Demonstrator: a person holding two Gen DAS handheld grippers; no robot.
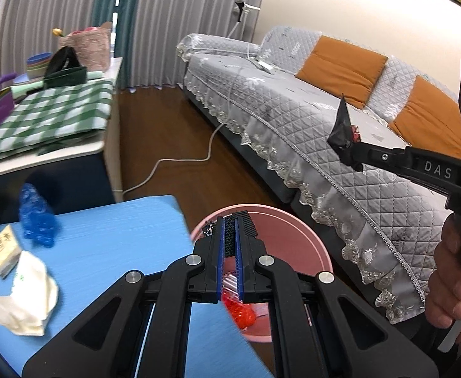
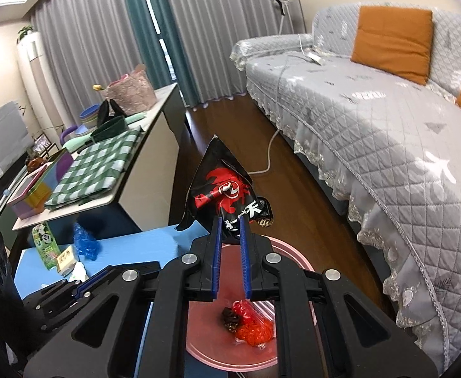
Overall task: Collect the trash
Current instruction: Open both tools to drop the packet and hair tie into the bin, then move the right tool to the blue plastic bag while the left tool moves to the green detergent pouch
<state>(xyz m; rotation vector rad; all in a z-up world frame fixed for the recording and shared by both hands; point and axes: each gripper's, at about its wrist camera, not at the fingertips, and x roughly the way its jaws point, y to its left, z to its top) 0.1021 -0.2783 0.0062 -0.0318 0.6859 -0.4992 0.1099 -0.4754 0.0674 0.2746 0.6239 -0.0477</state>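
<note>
Spotted leftover junk on the blue table (image 1: 104, 245) at far left: crumpled white paper (image 1: 25, 296), small box (image 1: 3, 249), blue plastic wrapper (image 1: 36, 217). Mid-frame, left gripper (image 1: 230, 239) pinched shut on nothing, hanging over the pink bin (image 1: 293, 230) with red trash (image 2: 255, 327) inside. Over on the right, right gripper (image 2: 230, 226) clamped onto a black-and-red snack bag (image 2: 227, 186) above that bin, sofa (image 2: 372, 110) behind.

Left hand-held gripper (image 1: 236, 220) closed — above pink bin (image 1: 309, 236).

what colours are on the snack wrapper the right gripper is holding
Black with red and white print; the snack wrapper shows best in the right wrist view, pinched in the right gripper.
</note>
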